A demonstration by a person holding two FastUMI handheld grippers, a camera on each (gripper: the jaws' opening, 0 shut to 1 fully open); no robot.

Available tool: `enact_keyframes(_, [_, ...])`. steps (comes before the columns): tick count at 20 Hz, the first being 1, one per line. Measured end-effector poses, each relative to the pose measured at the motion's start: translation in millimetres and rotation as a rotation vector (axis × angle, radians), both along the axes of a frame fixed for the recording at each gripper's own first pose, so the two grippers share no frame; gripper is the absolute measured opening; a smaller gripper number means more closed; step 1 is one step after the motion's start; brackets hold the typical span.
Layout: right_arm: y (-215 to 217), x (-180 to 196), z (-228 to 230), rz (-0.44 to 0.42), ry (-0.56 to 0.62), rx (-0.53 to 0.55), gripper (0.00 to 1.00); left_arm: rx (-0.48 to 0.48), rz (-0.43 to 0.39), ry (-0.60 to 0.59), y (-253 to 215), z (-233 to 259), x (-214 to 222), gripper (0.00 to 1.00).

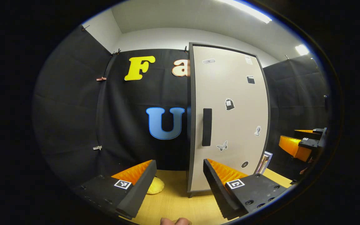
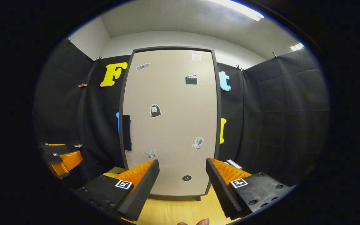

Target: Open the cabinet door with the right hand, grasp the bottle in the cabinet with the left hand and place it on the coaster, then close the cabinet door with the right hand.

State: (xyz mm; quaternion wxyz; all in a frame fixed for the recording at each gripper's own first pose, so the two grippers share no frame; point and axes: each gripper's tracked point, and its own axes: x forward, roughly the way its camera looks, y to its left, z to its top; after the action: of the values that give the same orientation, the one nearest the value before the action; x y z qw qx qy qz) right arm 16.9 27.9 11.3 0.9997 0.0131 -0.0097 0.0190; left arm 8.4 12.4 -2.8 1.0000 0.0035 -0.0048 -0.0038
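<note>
- Hovering over the wooden surface [image 1: 173, 203], the left claw [image 1: 180, 181] and right claw [image 2: 183, 182] both gape, gripping nothing.
- Yellow coaster [image 1: 155, 185] lies just beyond the left claw.
- Cabinet door [image 2: 170, 125] stands closed behind, handle [image 1: 207, 127] untouched.

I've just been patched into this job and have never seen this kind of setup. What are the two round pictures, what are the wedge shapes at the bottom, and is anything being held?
A person holds one hand-held gripper in each hand, and a camera rides on each. The left gripper view looks along the left gripper; the right gripper view looks along the right gripper. The wedges are each gripper's two fingers, spread apart with nothing between them. Ahead stands a cabinet on a wooden table, its door shut, with a dark handle on the door's left edge. In the left gripper view a yellow coaster lies on the table beside the cabinet. The bottle would be behind the door.
</note>
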Motion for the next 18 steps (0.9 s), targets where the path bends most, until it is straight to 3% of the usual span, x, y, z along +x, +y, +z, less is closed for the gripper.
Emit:
enact_keyframes(10, [97.4, 64.8, 31.5, 0.128, -0.05, 0.047, 0.97, -0.008, 0.017, 0.0, 21.2, -2.8, 6.7, 0.95])
enact_keyframes(18, [162.1, 118.8, 29.4, 0.168, -0.03, 0.053, 0.97, -0.039, 0.039, 0.023, 41.8, -16.2, 8.9, 0.95])
